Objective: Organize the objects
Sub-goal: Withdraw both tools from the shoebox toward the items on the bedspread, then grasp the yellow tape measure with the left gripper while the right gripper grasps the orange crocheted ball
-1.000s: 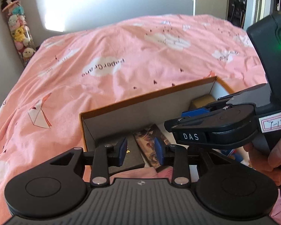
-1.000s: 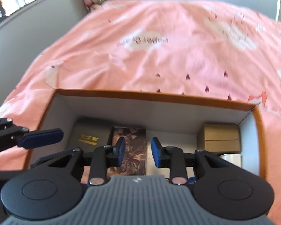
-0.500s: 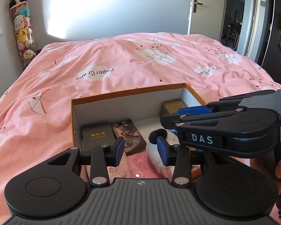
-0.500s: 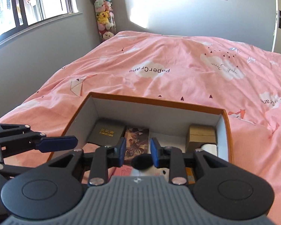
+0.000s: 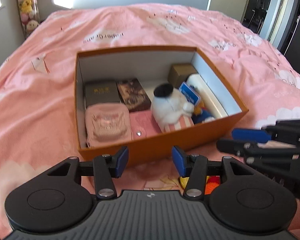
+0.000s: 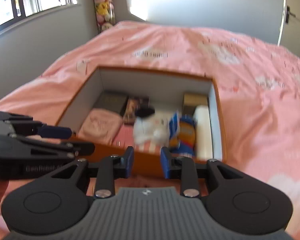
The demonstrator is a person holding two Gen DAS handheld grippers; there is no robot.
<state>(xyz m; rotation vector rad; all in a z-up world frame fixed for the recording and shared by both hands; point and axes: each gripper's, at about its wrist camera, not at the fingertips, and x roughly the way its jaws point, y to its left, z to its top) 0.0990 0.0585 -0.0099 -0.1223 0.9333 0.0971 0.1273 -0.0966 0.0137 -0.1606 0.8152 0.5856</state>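
Two grippers hover just short of the orange box (image 5: 170, 146) on the pink bedspread (image 5: 40, 92), and neither carries anything. Left gripper (image 5: 150, 161): jaws opening, blue pads well apart, only the box's near wall showing between them. Right gripper (image 6: 147, 165): pads parted by a narrower gap, nothing between them either. Inside the box, a white plush toy (image 5: 170, 106) with a black ear sits in the middle. A folded pink cloth (image 5: 108, 122) lies front left, a dark book (image 5: 101, 94) and a patterned book (image 5: 135, 94) behind it. A tan box (image 5: 181, 74) sits in the far right corner, with a white roll (image 5: 208, 96) along the right wall.
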